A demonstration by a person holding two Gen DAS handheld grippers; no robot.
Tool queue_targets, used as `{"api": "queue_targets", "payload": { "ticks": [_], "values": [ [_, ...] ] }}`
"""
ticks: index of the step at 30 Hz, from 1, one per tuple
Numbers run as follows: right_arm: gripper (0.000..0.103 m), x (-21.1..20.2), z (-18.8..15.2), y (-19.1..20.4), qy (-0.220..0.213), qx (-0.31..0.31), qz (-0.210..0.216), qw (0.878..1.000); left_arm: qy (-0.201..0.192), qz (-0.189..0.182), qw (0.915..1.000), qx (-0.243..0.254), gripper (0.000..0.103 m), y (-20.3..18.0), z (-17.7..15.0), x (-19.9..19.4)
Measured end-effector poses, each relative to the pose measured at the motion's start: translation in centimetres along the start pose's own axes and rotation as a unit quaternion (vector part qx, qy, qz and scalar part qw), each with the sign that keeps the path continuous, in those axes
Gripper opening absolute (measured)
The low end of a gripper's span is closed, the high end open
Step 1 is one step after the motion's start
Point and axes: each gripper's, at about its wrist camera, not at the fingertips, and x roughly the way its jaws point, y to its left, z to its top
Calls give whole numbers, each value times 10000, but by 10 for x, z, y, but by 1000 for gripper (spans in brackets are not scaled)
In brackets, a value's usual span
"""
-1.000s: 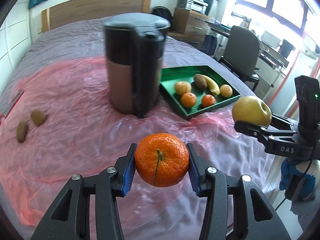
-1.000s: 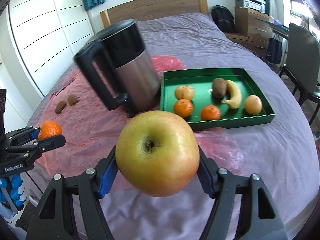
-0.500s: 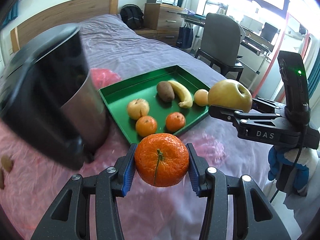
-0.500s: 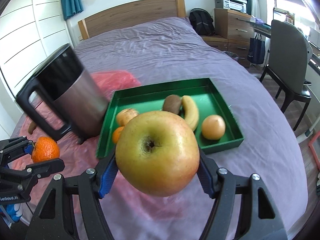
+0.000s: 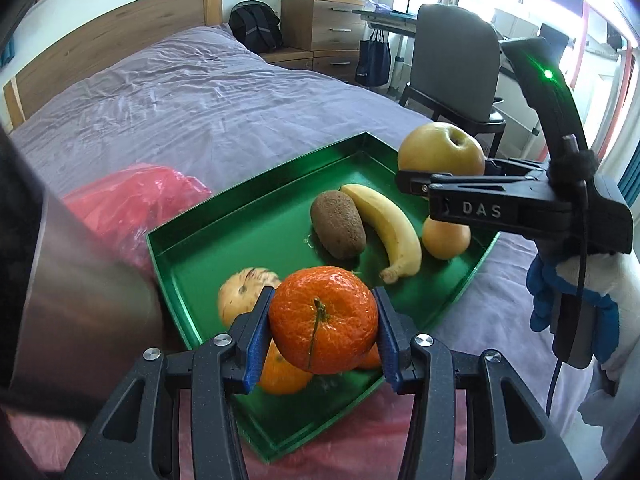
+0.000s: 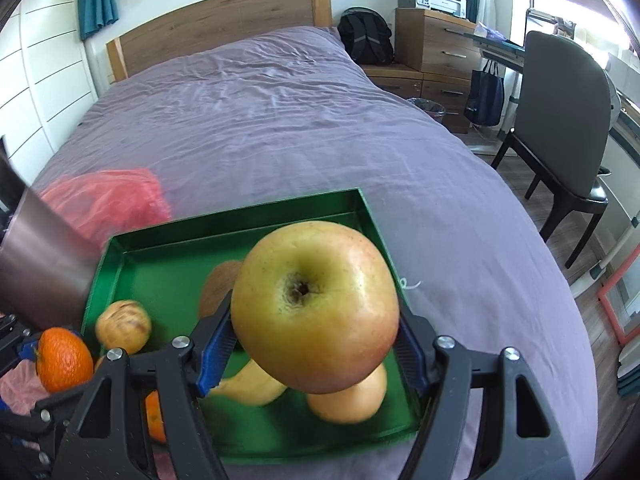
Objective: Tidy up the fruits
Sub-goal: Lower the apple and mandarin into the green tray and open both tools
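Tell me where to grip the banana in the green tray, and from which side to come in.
Grip the banana across its thick middle, coming down from above with the jaws crosswise to its length. It lies flat on the green tray, with the kiwi close along one side, so a side approach looks blocked. Both grippers are already full.

Purple bed (image 6: 280, 120), green tray (image 5: 256, 208), (seemingly) pink plastic (image 5: 132, 196)

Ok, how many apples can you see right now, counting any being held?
2. The large yellow apple is clamped in the right gripper above the green tray; the small speckled apple lies in the tray's near-left part. The held fruit may hide others.
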Motion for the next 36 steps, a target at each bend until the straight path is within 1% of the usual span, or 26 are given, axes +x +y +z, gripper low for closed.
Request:
{"api": "queue_targets", "payload": {
  "ticks": [5, 9, 13, 15, 19, 24, 27, 32, 36],
  "values": [
    [95, 29, 4, -6, 99, -89, -228, 9997, 85, 5, 10000, 15, 42, 1, 2, 23],
    [96, 42, 2, -7, 144, -127, -240, 9995, 124, -28, 9999, 58, 42, -2, -1, 31],
    [96, 47, -2, -9, 124, 52, -60, 9999, 203, -78, 9997, 85, 42, -5, -7, 38],
    [96, 48, -4, -10, 127, 183, 139, 9997, 225, -101, 9996, 128, 42, -8, -10, 39],
    [96, 49, -6, -11, 118, 239, 160, 9995, 243, -170, 9995, 58, 42, -6, -11, 38],
    [96, 50, -9, -20, 116, 452, 152, 9988, 251, -156, 9996, -5, 43, -4, -11, 38],
    [97, 50, -9, -22, 134, 475, 151, 9987, 262, -161, 9995, -40, 43, -4, -11, 37],
    [97, 50, -8, -22, 156, 508, 194, 9984, 292, -178, 9994, -109, 44, -1, -10, 37],
    [97, 50, -10, -26, 214, 635, 318, 9972, 316, -207, 9991, -171, 46, 1, -10, 36]
  ]
}}
